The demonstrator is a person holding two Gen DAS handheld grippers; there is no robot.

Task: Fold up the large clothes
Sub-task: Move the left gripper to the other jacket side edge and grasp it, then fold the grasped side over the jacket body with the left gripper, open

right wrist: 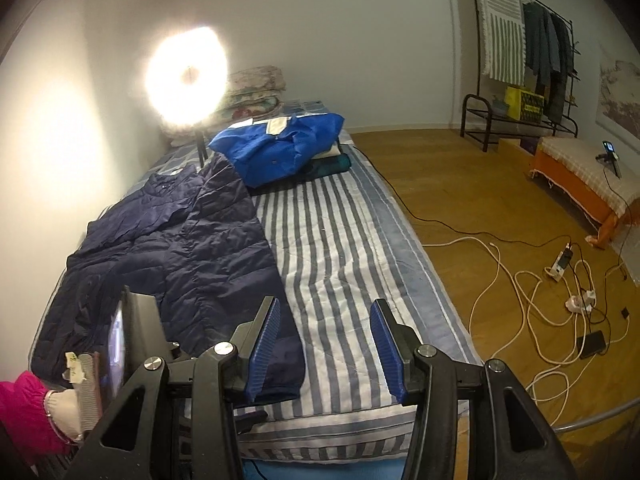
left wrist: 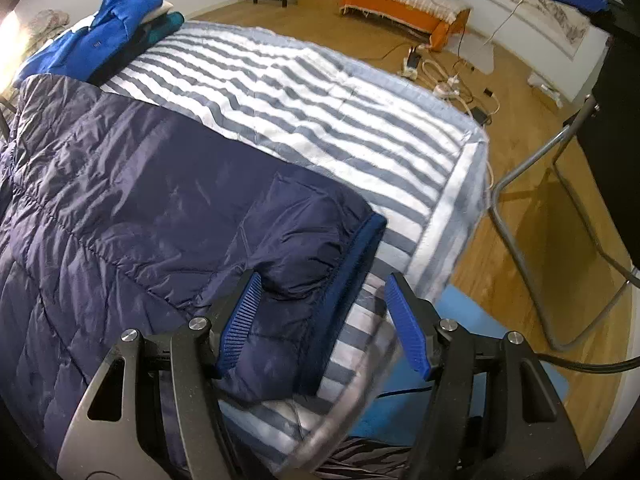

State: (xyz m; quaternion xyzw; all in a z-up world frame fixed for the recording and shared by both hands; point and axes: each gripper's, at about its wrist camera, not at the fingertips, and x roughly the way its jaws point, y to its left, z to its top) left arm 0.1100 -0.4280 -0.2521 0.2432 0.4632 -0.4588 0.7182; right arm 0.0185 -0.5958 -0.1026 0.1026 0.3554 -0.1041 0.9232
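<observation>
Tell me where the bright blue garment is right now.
The bright blue garment sits atop a small pile at the far end of the striped bed, just beyond the navy puffer jacket; in the left wrist view it is at the upper left.

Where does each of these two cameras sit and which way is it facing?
Left wrist: rides the open left hand-held gripper, looking down over the cuff of the navy quilted puffer jacket on the striped bed quilt; the right gripper's blue pad shows top right.
Right wrist: rides the open right hand-held gripper, facing along the bed toward the ring light; the person's pink sleeve shows.
Shared: jacket, quilt, folded blue garment pile, orange bench.
</observation>
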